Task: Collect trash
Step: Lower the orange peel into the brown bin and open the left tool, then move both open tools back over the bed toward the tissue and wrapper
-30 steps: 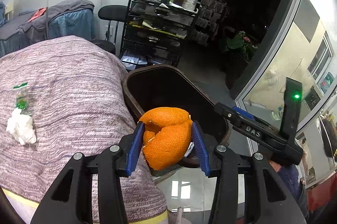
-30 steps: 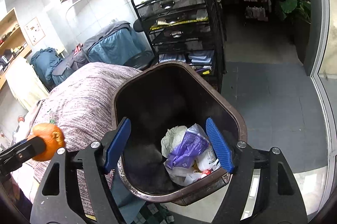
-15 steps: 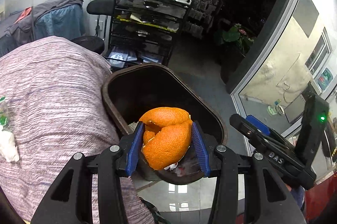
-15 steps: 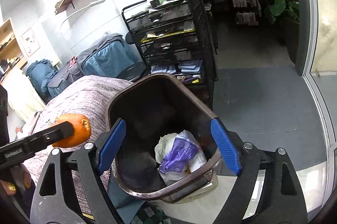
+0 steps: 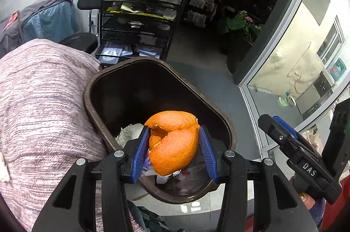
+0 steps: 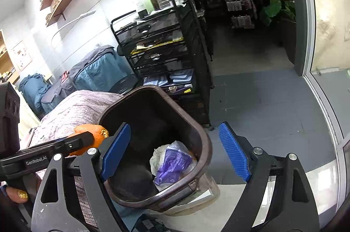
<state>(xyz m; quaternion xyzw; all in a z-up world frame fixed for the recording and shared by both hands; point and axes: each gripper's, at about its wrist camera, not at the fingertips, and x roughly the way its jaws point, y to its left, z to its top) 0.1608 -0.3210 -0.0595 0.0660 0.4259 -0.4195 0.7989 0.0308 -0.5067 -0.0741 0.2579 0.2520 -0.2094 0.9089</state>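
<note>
The left gripper [image 5: 174,150] has its blue fingers [image 5: 140,150] clenched on a curled orange peel [image 5: 174,144], held above the near end of the brown trash bin's [image 5: 91,109] opening, just beside the edge of the bed with the mauve knitted cover [image 5: 39,105]. Inside the bin lie crumpled white paper [image 6: 158,154] and a purple wrapper [image 6: 172,163]. The right gripper [image 6: 175,151] hangs empty, fingers spread wide across the bin's near rim. The step in hand looks like the drop: the next move calls for releasing the peel squarely over the opening, so it falls inside.
</note>
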